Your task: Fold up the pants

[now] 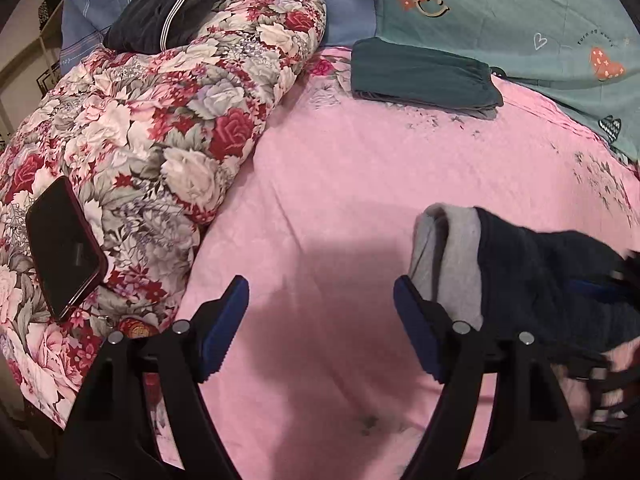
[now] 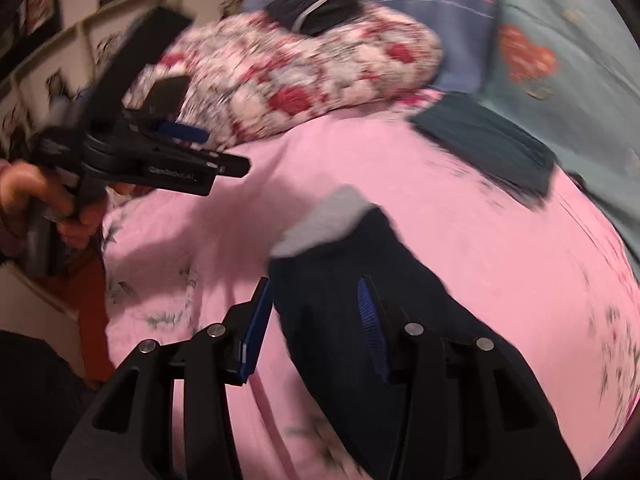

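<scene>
Dark navy pants (image 2: 332, 320) with a grey lining (image 2: 324, 220) are folded into a bundle and held above the pink bed sheet (image 2: 460, 220). My right gripper (image 2: 314, 324) is shut on the bundle, one blue pad on each side. The left wrist view shows the same pants (image 1: 528, 272) at the right, their grey end (image 1: 444, 256) just beyond my right finger. My left gripper (image 1: 320, 316) stands open over bare sheet (image 1: 340, 180), with nothing between its pads. In the right wrist view the left gripper (image 2: 220, 150) is at the left, held by a hand (image 2: 60, 204).
A rolled floral quilt (image 1: 160, 120) fills the left of the bed, with a black phone (image 1: 64, 248) and a dark white-striped garment (image 1: 164, 12) on it. Folded teal pants (image 1: 420, 76) lie at the back, beside a teal heart-print cover (image 1: 520, 20).
</scene>
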Demonstrator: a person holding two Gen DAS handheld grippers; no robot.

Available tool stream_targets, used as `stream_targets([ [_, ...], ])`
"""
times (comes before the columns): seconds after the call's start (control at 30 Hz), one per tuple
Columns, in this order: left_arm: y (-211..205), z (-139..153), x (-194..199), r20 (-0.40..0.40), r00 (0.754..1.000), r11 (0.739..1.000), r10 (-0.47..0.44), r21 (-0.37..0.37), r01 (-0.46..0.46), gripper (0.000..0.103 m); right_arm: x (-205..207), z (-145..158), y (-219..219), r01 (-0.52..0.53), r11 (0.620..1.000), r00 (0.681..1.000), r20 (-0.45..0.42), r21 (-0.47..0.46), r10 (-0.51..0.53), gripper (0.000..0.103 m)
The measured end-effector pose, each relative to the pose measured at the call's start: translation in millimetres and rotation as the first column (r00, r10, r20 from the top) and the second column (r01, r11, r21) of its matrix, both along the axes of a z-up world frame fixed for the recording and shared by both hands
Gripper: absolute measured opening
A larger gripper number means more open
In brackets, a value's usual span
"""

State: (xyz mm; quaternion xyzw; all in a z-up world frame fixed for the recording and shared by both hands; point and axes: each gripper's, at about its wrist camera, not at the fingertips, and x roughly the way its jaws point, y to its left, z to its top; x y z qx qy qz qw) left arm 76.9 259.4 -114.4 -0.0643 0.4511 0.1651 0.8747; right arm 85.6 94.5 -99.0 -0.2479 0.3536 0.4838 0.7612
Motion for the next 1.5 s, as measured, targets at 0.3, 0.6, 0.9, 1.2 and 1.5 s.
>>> stream_targets([
  [0.3, 25.9, -19.2, -25.8, -0.009, 0.996, 0.991, -0.093, -0.096, 0.091, 0.078, 55.4, -45.7, 49.2, 0.099, 0.990, 0.979, -0.171, -0.099, -0.115, 0.016],
  [0.6, 35.5, -32.9, -2.5, 0.005, 0.987, 0.973, -0.159, -0.167, 0.157, 0.078, 92.4, -35.5, 38.0, 0.313, 0.950, 0.877, -0.385, 0.003, -0.288, 0.015],
  [0.9, 40.7, -8.6, 34.4, 0.093, 0.977, 0.963, -0.190, -0.175, 0.204, 0.078, 76.0, -26.2, 35.8, 0.248, 0.969, 0.883, -0.410, -0.002, -0.228, 0.050],
  [1.2, -66.3, 10.2, 94.2, 0.268, 0.813, 0.791, -0.516, -0.214, 0.573, 0.079, 122.1, -9.3, -101.0, 0.679, 0.733, 0.657, -0.484, 0.045, -0.578, 0.050],
  [1.5, -103.8, -66.4, 99.1, -0.021, 0.809, 0.809, -0.588, -0.030, 0.587, 0.079, 132.1, -61.2, -156.1, 0.693, 0.695, 0.521, -0.533, -0.191, -0.666, 0.049],
])
